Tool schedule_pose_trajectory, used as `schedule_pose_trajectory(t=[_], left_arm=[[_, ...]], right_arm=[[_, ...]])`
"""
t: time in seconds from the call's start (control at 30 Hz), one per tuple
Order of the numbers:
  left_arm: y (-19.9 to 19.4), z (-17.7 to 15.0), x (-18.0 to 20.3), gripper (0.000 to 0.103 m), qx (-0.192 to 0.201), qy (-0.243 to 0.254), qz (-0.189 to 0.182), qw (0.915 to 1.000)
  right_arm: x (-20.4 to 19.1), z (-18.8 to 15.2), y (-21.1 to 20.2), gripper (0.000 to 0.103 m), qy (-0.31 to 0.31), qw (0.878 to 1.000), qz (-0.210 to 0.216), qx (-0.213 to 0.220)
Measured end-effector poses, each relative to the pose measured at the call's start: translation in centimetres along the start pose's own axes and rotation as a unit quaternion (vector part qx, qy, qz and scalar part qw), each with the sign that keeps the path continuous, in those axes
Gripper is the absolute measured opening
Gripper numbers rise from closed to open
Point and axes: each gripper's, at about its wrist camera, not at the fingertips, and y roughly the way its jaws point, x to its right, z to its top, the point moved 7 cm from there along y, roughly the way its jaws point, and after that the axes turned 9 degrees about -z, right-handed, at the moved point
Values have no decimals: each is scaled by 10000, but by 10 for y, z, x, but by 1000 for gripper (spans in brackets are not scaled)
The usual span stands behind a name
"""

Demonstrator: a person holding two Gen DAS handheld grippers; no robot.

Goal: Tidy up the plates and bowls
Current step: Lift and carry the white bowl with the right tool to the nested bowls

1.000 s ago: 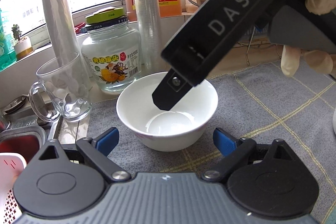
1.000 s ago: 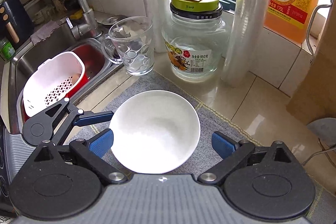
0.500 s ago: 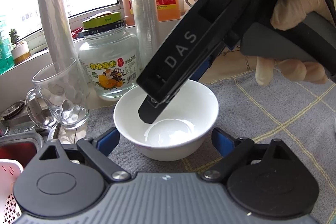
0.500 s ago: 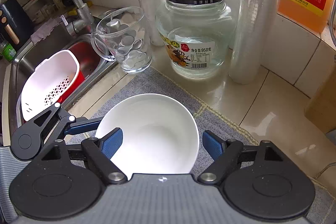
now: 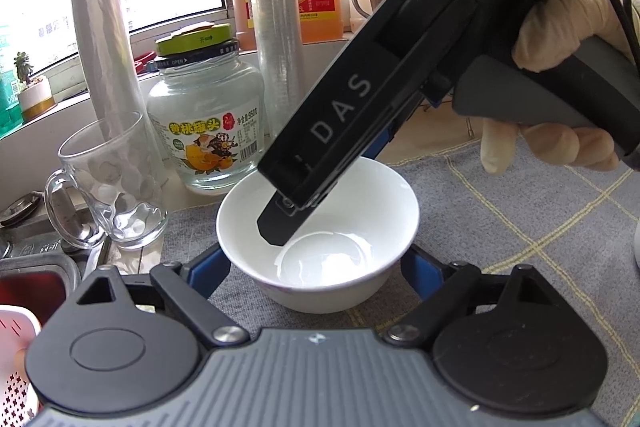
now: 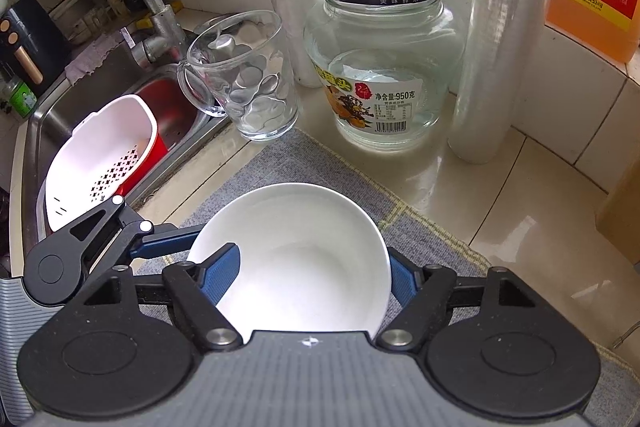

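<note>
White bowl [image 6: 296, 259] lower centre, upright on grey mat [image 6: 280, 163], mouth up, round, no long axis. Right gripper [image 6: 308, 275] just closed, pinching bowl rim, one finger inside, one outside. Left gripper [image 5: 316, 267] spread around bowl, just narrowing, contact unclear. Beyond: mug [image 6: 244, 75], jar [image 6: 380, 67], film rolls crowding desk [image 6: 532, 195] edge. Sink [image 6: 80, 99] left; open mat right.
</note>
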Motion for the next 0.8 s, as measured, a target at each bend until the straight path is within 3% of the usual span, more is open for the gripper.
schedule_pose_trajectory(t=[0.4, 0.8], left_arm=[[-17, 5, 13, 91, -107, 54, -100, 9999], [-51, 13, 44, 91, -92, 85, -305, 9995]], right_arm=[[-3, -8, -17, 82, 95, 9999, 105, 4], [-8, -30, -68, 82, 165, 9994, 259, 143]])
